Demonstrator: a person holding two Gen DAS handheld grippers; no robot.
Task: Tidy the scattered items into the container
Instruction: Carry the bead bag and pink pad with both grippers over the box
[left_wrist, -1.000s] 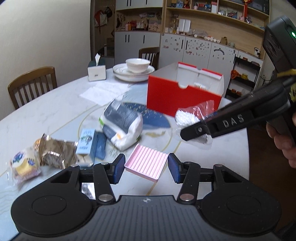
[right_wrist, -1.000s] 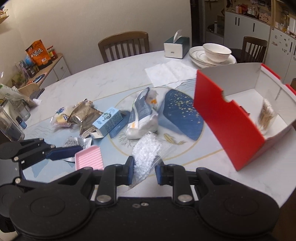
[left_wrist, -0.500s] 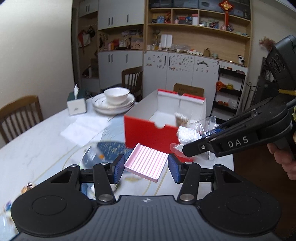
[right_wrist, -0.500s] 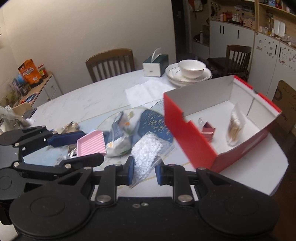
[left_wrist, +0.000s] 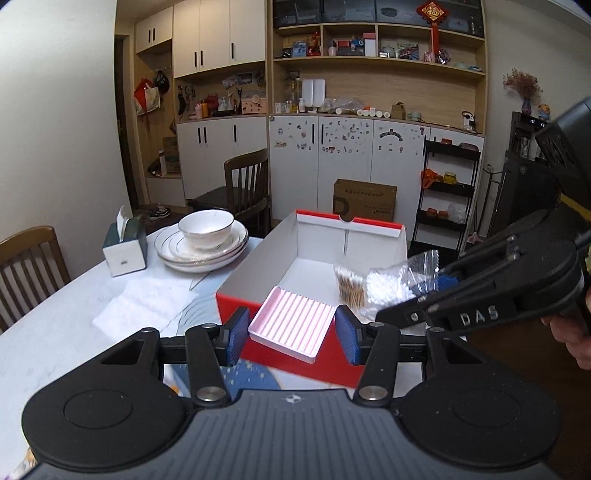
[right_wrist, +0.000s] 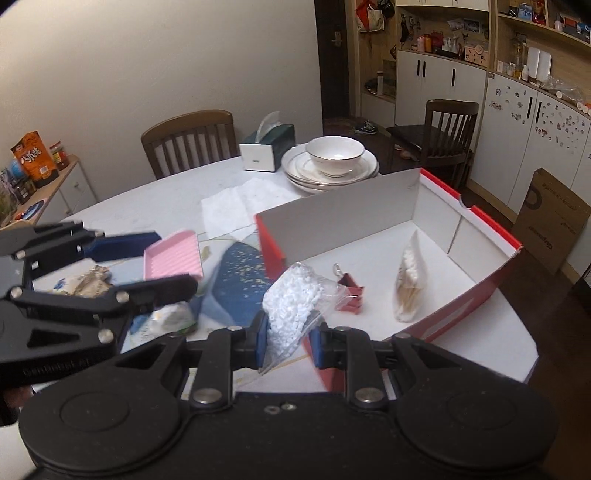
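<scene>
- Two items in transit, one per gripper, both held over or near the red box (right_wrist: 480, 295).
- Left gripper (left_wrist: 291, 334) clamped on pink ribbed tray (left_wrist: 291, 325); tray carried level above the near red wall of the box, not yet inside.
- Right gripper (right_wrist: 288, 341) clenched on clear bag of white pellets (right_wrist: 291, 299); bag hanging at the near corner of the box, upper part over the interior.
- Already inside the box, counted: one bag of cotton swabs (right_wrist: 406, 288) leaning upright, one small red clip-like object (right_wrist: 351, 291) on the floor; identity of the latter uncertain.
- Left on the table (right_wrist: 147, 199), as far as visible in the right wrist view: one crumpled foil wrapper (right_wrist: 86, 282) and one white-and-green packet (right_wrist: 170, 317), both partly hidden behind the left gripper; further items possibly concealed.
- Judged roughly midway: two items stowed, two about to be released, at least two outstanding.
- Not for tidying, by appearance: one tissue box (right_wrist: 267, 147), one bowl (right_wrist: 336, 151) on stacked plates, one sheet of paper towel (right_wrist: 236, 203).
</scene>
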